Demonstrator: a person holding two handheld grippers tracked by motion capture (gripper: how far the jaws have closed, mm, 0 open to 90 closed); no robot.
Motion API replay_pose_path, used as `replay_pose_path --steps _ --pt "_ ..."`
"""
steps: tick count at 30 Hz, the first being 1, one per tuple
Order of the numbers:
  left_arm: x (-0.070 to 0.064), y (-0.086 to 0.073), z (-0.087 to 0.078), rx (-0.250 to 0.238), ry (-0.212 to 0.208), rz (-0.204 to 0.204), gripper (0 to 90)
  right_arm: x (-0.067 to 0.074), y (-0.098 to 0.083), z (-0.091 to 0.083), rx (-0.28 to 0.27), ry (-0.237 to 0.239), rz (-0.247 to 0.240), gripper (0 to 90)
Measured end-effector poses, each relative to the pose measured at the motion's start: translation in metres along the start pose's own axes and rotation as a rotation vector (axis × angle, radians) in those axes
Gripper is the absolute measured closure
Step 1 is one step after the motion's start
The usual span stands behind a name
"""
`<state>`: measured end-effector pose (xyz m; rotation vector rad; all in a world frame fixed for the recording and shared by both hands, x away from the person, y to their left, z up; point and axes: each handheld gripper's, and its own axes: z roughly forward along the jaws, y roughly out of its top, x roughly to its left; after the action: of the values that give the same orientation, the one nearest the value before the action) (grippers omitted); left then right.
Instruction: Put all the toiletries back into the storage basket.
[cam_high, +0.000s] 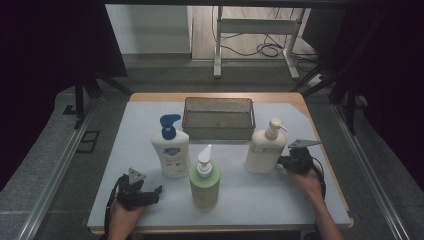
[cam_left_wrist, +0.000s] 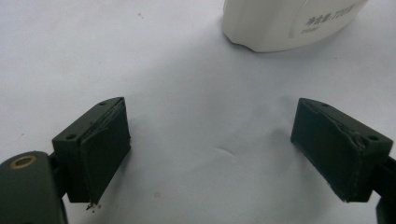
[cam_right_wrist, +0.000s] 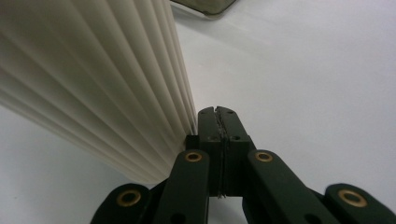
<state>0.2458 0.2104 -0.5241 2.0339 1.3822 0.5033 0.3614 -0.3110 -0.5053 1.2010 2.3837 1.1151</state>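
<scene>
Black and wide apart, the left gripper (cam_high: 150, 192) holds nothing near the table's (cam_high: 260, 200) front edge. Next stand a white bottle (cam_high: 171, 152), a green bottle (cam_high: 204, 182) and a cream bottle (cam_high: 264, 150). The right gripper (cam_high: 281, 161) is squeezed closed, empty, touching the cream bottle's side.

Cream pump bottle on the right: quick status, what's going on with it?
Right gripper shut, empty, jaws against the ribbed cream pump bottle. Left gripper open, empty. Bottle upright before the grey mesh basket. Nothing between them.
</scene>
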Motion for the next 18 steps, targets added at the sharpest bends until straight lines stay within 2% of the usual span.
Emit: replay_pose_path --steps 18 --pt "0.0 0.0 0.0 -0.001 0.0 -0.001 11.3 0.013 -0.012 -0.011 -0.005 0.04 -0.011 88.4"
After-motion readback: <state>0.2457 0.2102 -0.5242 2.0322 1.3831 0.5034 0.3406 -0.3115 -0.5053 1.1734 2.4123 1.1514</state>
